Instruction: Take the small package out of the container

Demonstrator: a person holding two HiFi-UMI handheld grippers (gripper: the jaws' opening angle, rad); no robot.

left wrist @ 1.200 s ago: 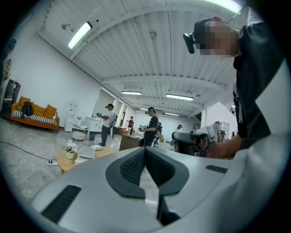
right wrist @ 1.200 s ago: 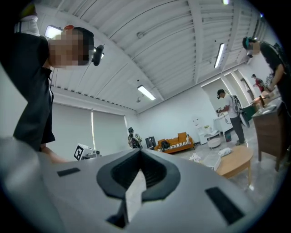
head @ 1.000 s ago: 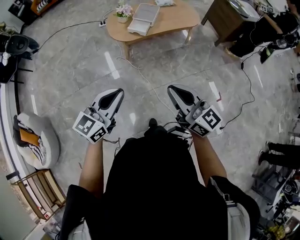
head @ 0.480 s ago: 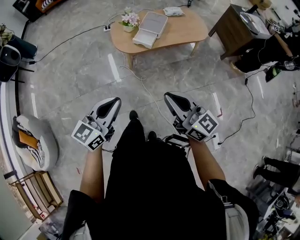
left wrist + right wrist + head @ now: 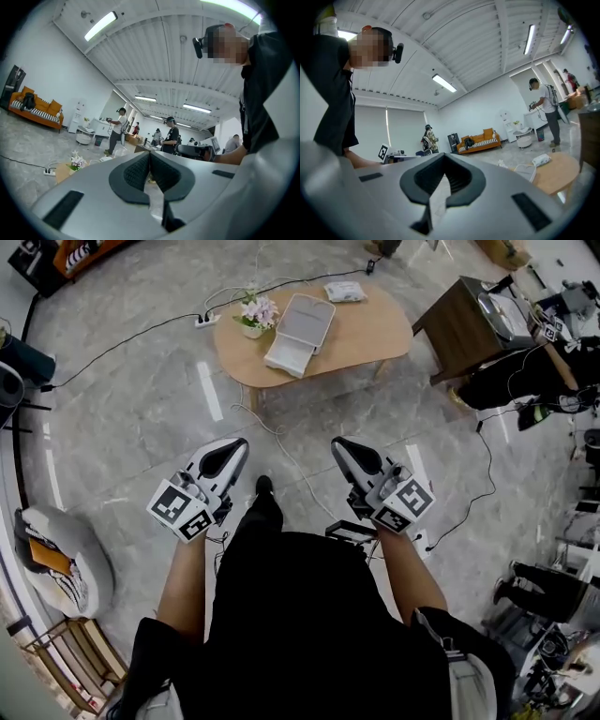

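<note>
Approaching the table (image 5: 375,334) with both grippers empty, small package not yet reached.
White container (image 5: 300,332) sits on the table, upper middle of the head view, beside a flower pot (image 5: 255,315). The small package inside is too small to make out. A pale packet (image 5: 344,291) lies apart at the table's far edge. Left gripper (image 5: 236,444) and right gripper (image 5: 339,443) are at mid frame, jaws together on each with nothing between them. The package is likely light with a soft, slippery wrapper, so pinch it across a narrow edge, not too hard. Versus the earlier frames, the table sits lower in the frame and shows in full, and one foot is forward. The grippers hold the same places in the picture.
</note>
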